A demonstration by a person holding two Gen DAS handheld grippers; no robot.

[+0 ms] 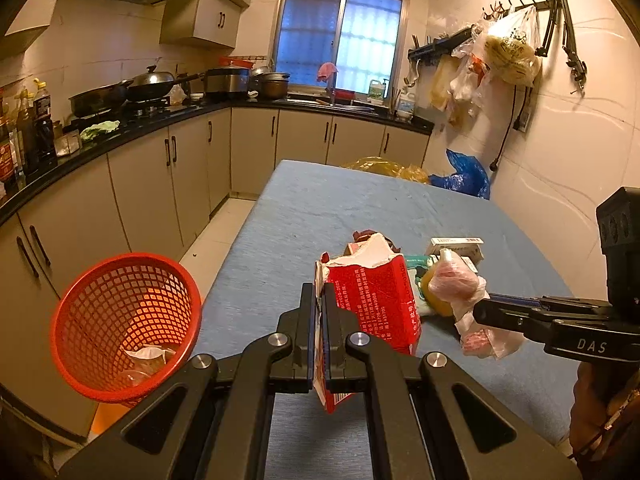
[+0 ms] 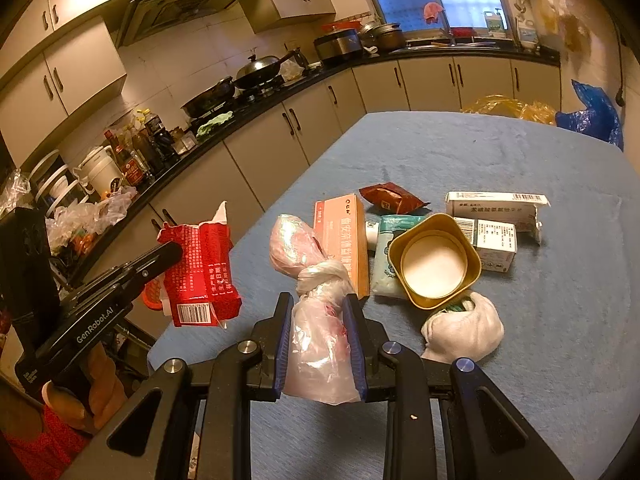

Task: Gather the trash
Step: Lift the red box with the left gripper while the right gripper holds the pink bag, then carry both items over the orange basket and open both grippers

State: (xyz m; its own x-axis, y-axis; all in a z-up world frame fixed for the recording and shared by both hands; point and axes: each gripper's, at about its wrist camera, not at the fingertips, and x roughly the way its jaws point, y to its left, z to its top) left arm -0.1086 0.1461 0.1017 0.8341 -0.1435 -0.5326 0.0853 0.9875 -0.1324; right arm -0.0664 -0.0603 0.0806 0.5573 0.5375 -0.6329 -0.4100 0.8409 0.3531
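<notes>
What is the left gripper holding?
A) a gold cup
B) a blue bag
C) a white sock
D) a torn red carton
D: the left gripper is shut on the edge of the torn red carton, lifted above the blue table; the right wrist view shows the same.

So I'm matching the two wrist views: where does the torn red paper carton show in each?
Left wrist: torn red paper carton at lower centre, clamped in the left gripper.
Right wrist: carton at left of centre, in mid-air.
Shared landmark: knotted clear plastic bag.
</notes>
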